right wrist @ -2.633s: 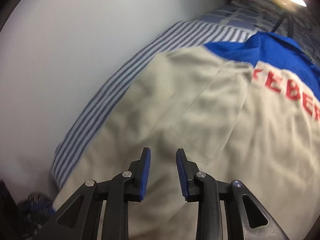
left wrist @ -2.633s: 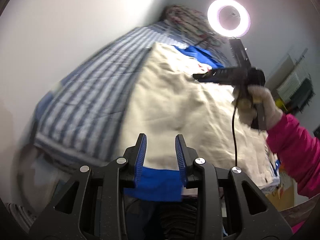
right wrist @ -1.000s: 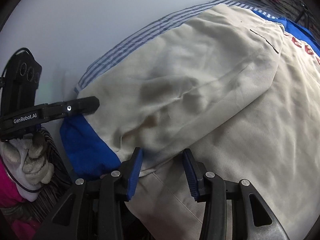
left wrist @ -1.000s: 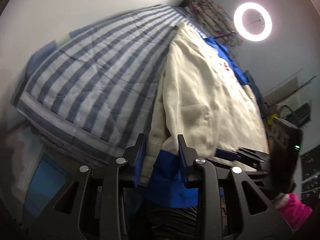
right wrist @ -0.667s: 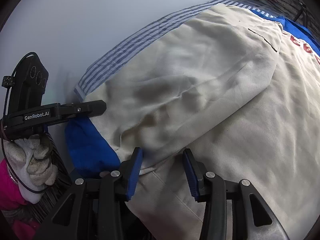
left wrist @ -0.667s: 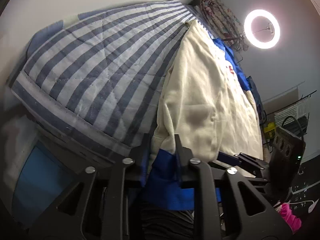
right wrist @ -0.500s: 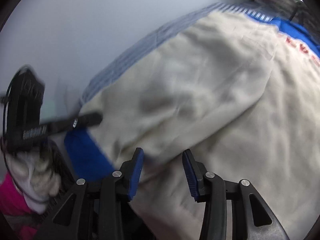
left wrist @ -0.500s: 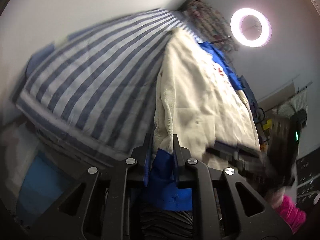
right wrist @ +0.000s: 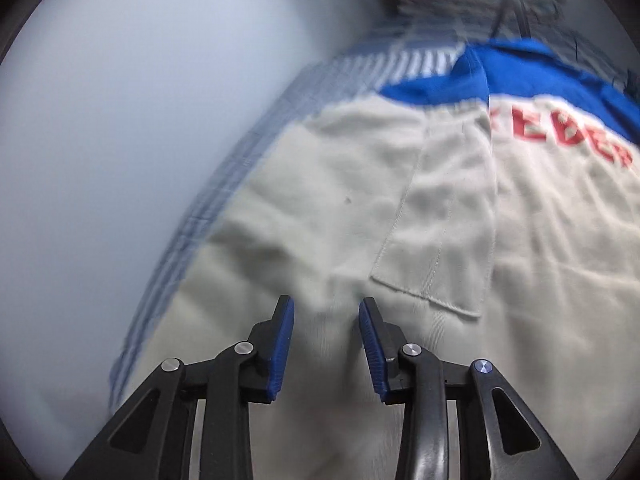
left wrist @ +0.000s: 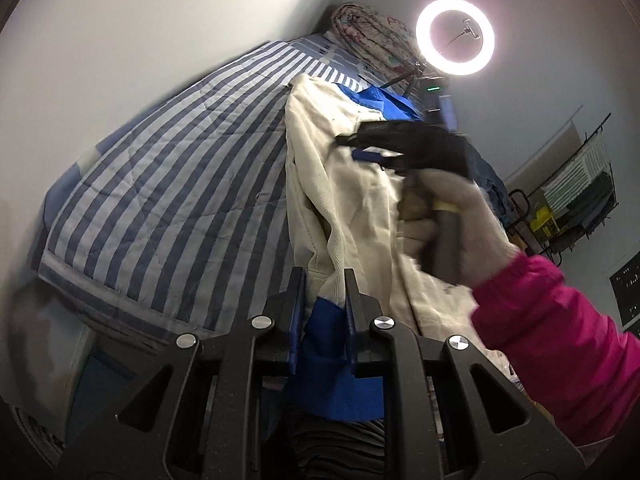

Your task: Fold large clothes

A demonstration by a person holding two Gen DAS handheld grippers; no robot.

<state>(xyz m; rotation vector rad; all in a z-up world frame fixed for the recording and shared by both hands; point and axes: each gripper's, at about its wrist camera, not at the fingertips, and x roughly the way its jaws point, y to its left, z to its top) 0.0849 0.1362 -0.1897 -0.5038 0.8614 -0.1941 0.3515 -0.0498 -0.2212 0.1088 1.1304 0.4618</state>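
The left tool (left wrist: 322, 312) is gripping the cream jacket's blue cuff (left wrist: 326, 344) over the blue-and-white striped bed quilt (left wrist: 180, 200); the right tool (right wrist: 326, 340) is closing, with cream fabric between its jaws, and crossing in front of the glowing ring light (left wrist: 455, 36).

**Jacket on the bed, wall at nine o'clock**

The jacket (left wrist: 344, 184) lies on the bed (left wrist: 180, 200), along its three o'clock side. A rolled quilt (left wrist: 372, 36) sits at twelve, the ring light (left wrist: 455, 37) beside it, a rack (left wrist: 576, 200) at three.

Red letters on the cream jacket (right wrist: 460, 216) read partly "EDER".
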